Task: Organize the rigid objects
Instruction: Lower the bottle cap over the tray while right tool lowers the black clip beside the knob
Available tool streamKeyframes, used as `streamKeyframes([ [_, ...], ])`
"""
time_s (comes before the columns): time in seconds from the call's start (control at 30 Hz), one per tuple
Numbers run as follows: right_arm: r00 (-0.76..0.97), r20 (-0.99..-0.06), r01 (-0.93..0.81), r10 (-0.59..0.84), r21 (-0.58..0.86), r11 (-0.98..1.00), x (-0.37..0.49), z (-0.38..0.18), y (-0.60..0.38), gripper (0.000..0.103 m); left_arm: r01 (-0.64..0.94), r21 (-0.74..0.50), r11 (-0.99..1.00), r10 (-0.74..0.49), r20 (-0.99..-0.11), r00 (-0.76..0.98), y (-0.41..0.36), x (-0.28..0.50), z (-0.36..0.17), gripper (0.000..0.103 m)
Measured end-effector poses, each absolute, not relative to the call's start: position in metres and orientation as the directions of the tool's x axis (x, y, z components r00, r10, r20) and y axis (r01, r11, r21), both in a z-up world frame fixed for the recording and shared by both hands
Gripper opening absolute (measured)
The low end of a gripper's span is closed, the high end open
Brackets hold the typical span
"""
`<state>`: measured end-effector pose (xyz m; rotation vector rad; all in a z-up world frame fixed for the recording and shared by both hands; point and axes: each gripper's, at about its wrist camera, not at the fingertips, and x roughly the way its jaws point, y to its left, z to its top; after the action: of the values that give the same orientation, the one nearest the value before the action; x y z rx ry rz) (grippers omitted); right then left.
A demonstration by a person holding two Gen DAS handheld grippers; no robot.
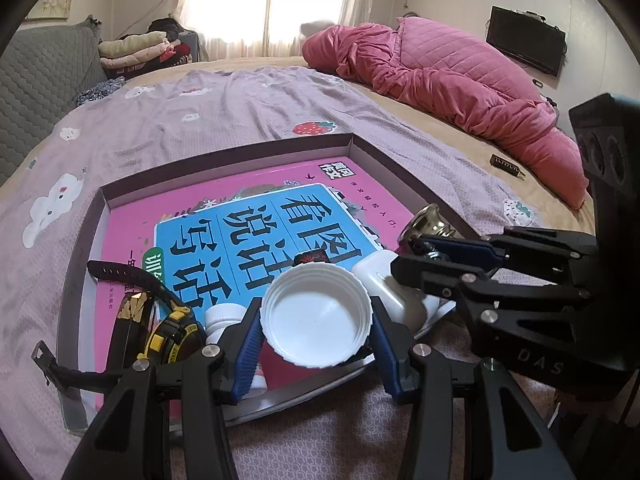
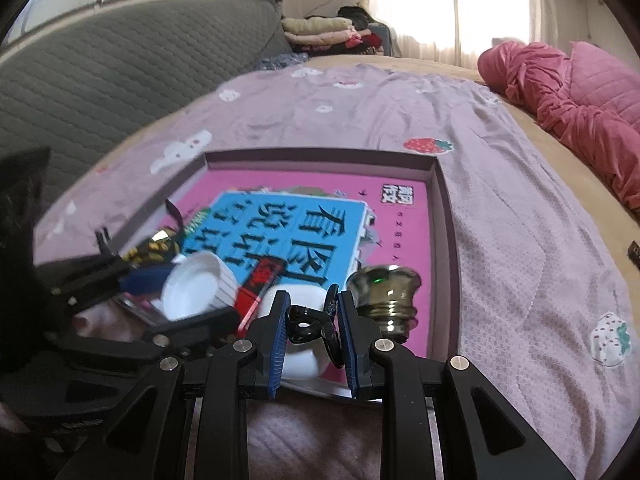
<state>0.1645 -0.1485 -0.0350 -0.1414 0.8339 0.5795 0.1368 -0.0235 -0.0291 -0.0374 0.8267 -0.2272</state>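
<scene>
A shallow box tray [image 1: 224, 156] lies on the bed with a pink and blue book [image 1: 280, 216] inside. My left gripper [image 1: 316, 312] is shut on a wide white ribbed lid [image 1: 316, 320], held open side up over the tray's near edge. My right gripper [image 2: 313, 304] is shut on a small black ringed clip [image 2: 308, 326]; it also shows in the left wrist view [image 1: 400, 254], above a white bottle [image 1: 384, 280]. In the tray lie a yellow tape measure [image 1: 172, 336], a small white bottle [image 1: 224, 316], a glass knob [image 2: 384, 296] and a red and black item [image 2: 260, 284].
A lilac sheet [image 1: 200, 120] with strawberry prints covers the bed around the tray [image 2: 320, 156]. A pink quilt [image 1: 460, 80] is heaped at the far right, with a small dark stick [image 1: 506, 164] beside it. A grey padded backrest [image 2: 120, 72] runs along the left.
</scene>
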Motion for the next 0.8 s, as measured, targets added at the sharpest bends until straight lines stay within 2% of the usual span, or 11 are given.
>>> streamKeyframes([
  [0.8,0.497,-0.726,-0.542,0.474,0.166,0.824,0.167,-0.0361,-0.154,0.027,0.192,-0.122,0.974,-0.219,-0.726,0.652,-0.0261,0.1356,-0.0288,0.05],
])
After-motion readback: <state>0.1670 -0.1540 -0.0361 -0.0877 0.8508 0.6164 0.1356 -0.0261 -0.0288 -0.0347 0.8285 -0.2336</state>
